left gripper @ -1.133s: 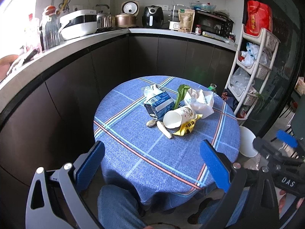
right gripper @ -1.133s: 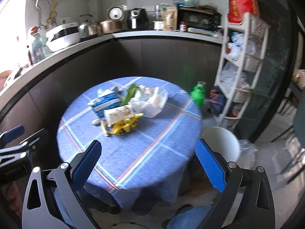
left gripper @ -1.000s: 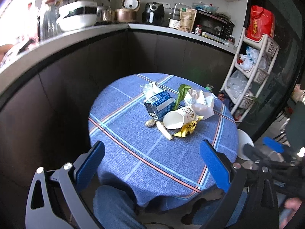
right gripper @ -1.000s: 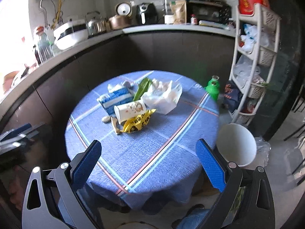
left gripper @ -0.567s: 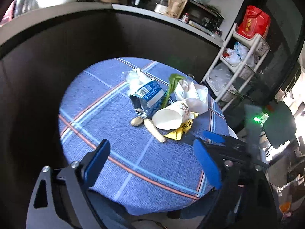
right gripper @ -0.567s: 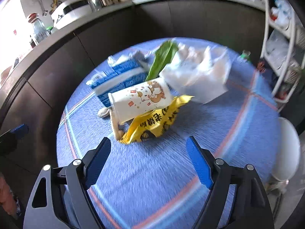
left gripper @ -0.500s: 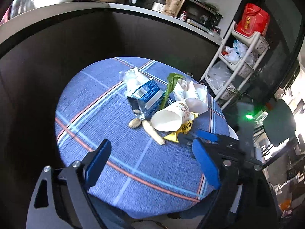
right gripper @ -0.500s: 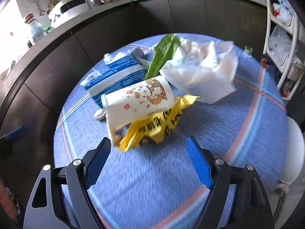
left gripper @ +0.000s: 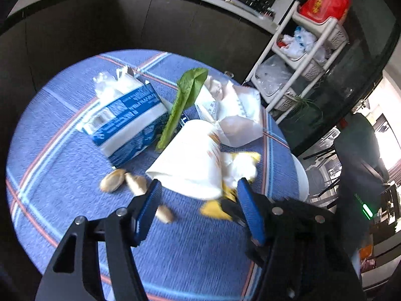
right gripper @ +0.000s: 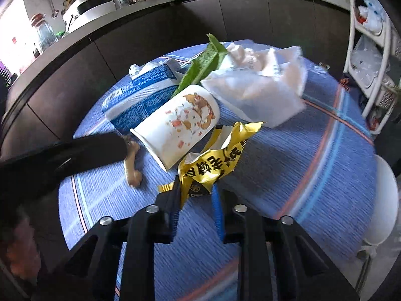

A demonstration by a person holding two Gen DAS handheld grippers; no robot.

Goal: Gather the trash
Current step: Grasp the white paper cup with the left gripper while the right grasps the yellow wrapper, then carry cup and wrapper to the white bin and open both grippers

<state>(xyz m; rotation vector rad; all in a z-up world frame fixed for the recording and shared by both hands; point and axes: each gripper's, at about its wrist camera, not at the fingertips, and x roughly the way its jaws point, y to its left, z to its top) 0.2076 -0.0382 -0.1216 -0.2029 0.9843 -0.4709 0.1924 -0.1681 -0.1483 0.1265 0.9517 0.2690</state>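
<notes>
While the right gripper (right gripper: 195, 195) has just closed on the yellow wrapper (right gripper: 215, 165) at frame centre, the left gripper (left gripper: 198, 195), narrowing but apparently not yet gripping, flanks the paper cup (left gripper: 190, 160); all trash remains on the table (left gripper: 50, 130).

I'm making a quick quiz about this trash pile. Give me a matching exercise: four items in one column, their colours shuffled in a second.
Items:
1. paper cup
2. snack wrapper
3. carton
4. leaf

Colours:
A. green
B. blue and white
C. yellow with black print
D. white with orange cartoon print

Pairs: 1-D, 2-C, 3-B, 4-A
</notes>
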